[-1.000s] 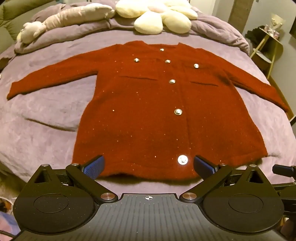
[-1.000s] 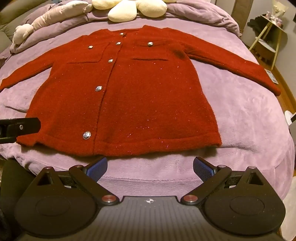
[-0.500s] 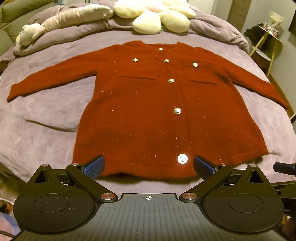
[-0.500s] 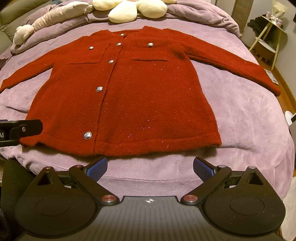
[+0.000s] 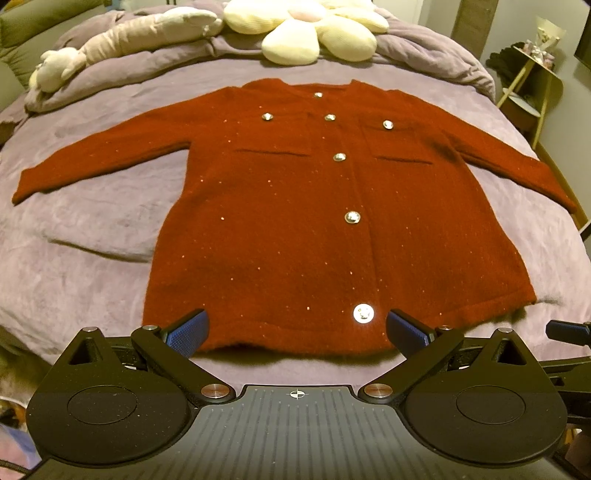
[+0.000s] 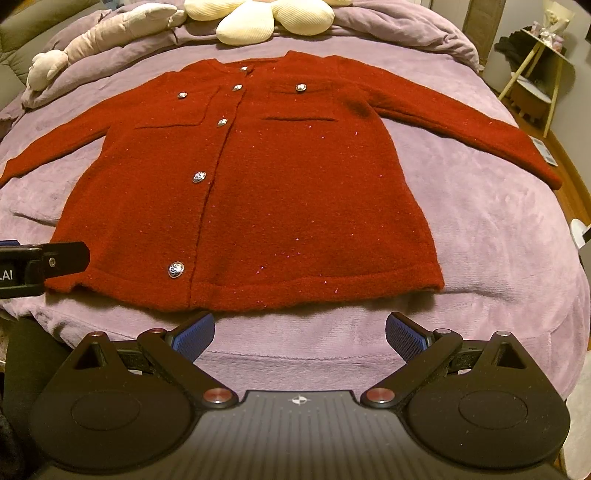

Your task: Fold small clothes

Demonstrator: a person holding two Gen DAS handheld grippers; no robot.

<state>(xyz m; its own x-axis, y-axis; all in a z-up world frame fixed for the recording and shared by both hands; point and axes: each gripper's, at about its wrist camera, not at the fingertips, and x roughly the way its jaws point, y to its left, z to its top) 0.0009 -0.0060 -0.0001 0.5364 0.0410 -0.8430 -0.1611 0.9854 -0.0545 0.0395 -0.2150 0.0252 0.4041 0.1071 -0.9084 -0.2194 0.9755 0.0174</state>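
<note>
A red buttoned cardigan [image 5: 295, 221] lies flat and spread out on a purple bedspread [image 5: 81, 251], sleeves stretched out to both sides. It also shows in the right wrist view [image 6: 280, 206]. My left gripper [image 5: 297, 332] is open and empty, hovering just before the cardigan's bottom hem near the lowest silver button [image 5: 363, 314]. My right gripper [image 6: 299, 338] is open and empty, a little short of the hem's right half. The left gripper's side shows at the left edge of the right wrist view [image 6: 44, 262].
A cream flower-shaped pillow [image 5: 314, 33] and a pale plush toy [image 5: 122, 40] lie at the head of the bed. A yellow side table [image 5: 535, 74] stands at the right. The bedspread [image 6: 498, 258] drops off at the near and right edges.
Both grippers have crept slightly toward the cardigan's hem. The cardigan has not moved and both grippers stay open.
</note>
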